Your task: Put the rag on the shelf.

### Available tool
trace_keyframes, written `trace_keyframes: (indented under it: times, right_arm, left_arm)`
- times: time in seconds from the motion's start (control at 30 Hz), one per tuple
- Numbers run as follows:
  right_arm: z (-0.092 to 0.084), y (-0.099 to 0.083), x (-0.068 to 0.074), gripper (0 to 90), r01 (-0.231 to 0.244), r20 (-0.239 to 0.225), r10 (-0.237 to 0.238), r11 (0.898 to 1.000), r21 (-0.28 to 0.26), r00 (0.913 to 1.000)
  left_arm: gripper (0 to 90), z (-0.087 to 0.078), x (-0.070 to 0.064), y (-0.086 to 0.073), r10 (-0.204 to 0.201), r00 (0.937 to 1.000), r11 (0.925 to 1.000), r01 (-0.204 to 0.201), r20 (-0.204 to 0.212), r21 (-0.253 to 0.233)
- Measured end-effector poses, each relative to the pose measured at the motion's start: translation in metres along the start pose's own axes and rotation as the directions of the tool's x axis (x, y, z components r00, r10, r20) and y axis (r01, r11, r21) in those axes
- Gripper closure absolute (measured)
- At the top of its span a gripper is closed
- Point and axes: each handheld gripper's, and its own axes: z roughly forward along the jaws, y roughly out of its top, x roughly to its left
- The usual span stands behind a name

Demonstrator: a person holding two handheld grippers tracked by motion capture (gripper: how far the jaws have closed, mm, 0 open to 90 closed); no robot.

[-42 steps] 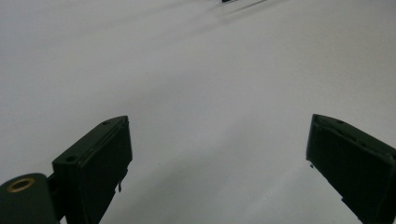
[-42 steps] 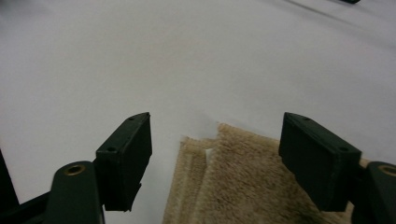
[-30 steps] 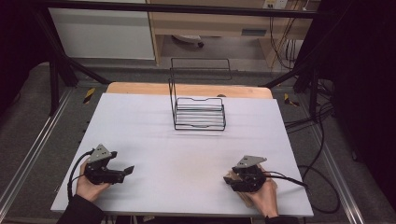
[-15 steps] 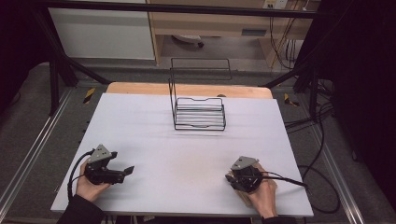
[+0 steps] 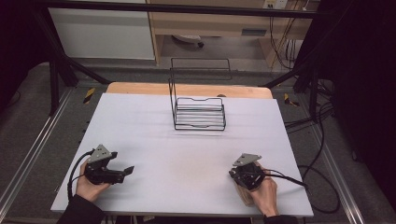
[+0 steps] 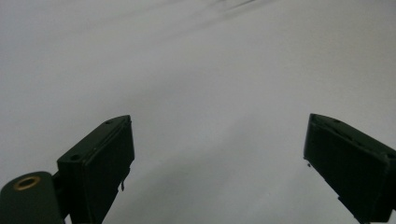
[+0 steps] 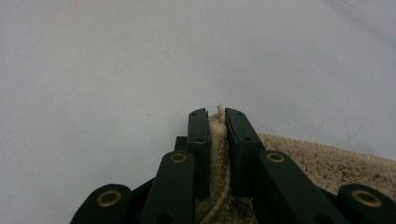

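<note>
1. White table (image 5: pixel 187 154), 2 grippers near its front edge.
2. Wire rack (image 5: pixel 198 109) at the far middle, top frame hard to see against the floor.
3. Left gripper (image 5: pixel 122 171): jaws wide apart, holding nothing.
4. Right gripper (image 7: pixel 217 122): jaws clamped on beige towel (image 7: pixel 327 161), mostly hidden under the hand (image 5: pixel 264 193).

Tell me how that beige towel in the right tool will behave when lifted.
The towel looks like soft looped terry, so it will probably droop limply. The right tool pinches only a folded edge, so the rest likely hangs and drags. It seems light.
</note>
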Motion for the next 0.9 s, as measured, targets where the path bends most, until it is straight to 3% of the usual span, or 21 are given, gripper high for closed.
trace_keyframes:
  times: [0.47, 0.6, 0.9]
  right_arm:
    - [-0.012, 0.009, -0.008, 82.5, -0.041, -0.054, 0.034, 0.990, -0.132, 0.9980]
    - [-0.010, 0.020, -0.004, 82.6, -0.006, -0.063, -0.004, 0.987, -0.158, 0.9980]
    - [0.006, 0.054, 0.012, 82.6, 0.022, -0.115, -0.046, 0.978, -0.207, 0.9923]
  left_arm:
    - [8.6, 0.000, 0.000, 0.001, 0.002, 1.0000, 1.0000, -0.002, -0.002, 0.000]
    - [8.6, 0.000, 0.001, 0.000, 0.000, 1.0000, 1.0000, 0.000, -0.003, 0.000]
    - [8.6, -0.001, 0.001, 0.000, 0.000, 1.0000, 1.0000, 0.000, -0.004, -0.001]
